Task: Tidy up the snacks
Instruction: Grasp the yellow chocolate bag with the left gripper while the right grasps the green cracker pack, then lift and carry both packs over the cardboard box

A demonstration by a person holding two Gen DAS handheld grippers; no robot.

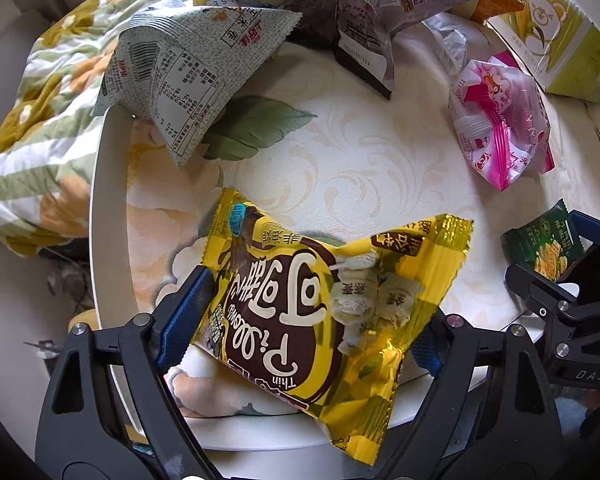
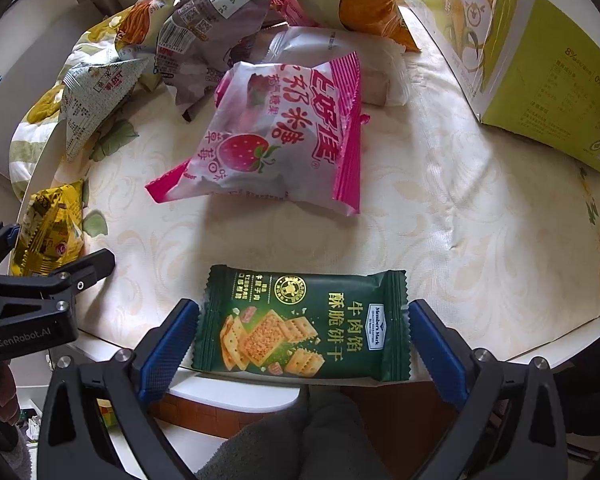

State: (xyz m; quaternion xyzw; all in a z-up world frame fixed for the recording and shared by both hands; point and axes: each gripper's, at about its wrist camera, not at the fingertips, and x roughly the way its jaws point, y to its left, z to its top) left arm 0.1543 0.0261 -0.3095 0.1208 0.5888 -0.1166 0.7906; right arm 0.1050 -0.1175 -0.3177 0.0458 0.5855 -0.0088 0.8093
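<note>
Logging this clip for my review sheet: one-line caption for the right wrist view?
Right gripper fingers flank a green cracker packet at the table edge, pink strawberry candy bag beyond.

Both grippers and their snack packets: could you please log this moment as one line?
left gripper: shut on yellow packet | right gripper: shut on green cracker packet | pink strawberry packet: on table

I see a round white surface (image 1: 112, 216) with a cream cloth (image 2: 460, 208) on it. The cloth has green leaves (image 1: 256, 126) printed on it. Far to the left lies a blanket (image 1: 40, 120) with yellow flowers and green stripes, just beside the surface.
</note>
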